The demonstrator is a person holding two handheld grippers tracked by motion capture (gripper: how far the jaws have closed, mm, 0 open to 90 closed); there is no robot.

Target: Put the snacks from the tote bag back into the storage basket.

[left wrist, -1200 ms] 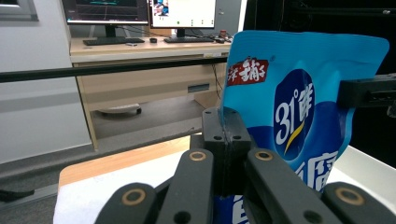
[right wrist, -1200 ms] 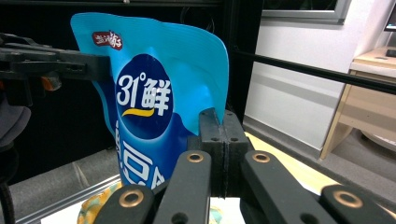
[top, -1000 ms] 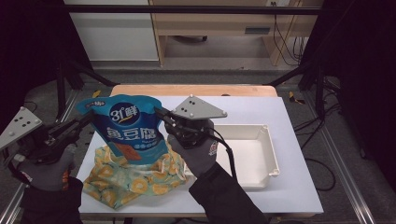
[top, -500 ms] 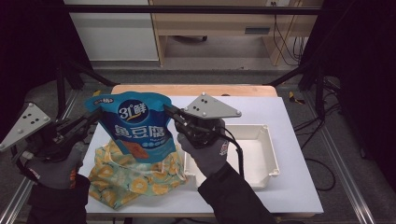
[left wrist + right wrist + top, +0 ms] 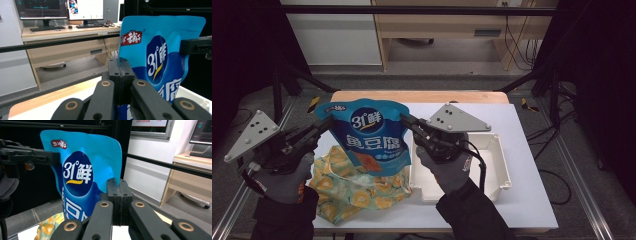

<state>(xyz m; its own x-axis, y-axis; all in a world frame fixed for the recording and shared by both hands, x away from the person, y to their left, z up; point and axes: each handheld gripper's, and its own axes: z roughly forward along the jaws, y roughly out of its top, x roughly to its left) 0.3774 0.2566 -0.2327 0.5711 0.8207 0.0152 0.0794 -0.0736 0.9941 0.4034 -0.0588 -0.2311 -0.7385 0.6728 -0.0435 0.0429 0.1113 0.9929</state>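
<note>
A blue snack bag (image 5: 367,132) with white lettering hangs upright above the white table (image 5: 522,130), held by both side edges. My left gripper (image 5: 328,123) is shut on the bag's left edge, and in the left gripper view its jaws pinch the blue bag (image 5: 155,52). My right gripper (image 5: 404,120) is shut on the right edge; in the right gripper view the blue bag (image 5: 82,170) stands just left of the closed jaws. Below the bag lies a yellow patterned cloth (image 5: 357,192).
A white rectangular tray (image 5: 499,165) sits on the table under my right hand. Black frame posts and cables ring the table. A wooden desk stands beyond the far edge.
Both grippers have carried the bag to the right and slightly up, toward the tray. The cloth has stayed on the table.
</note>
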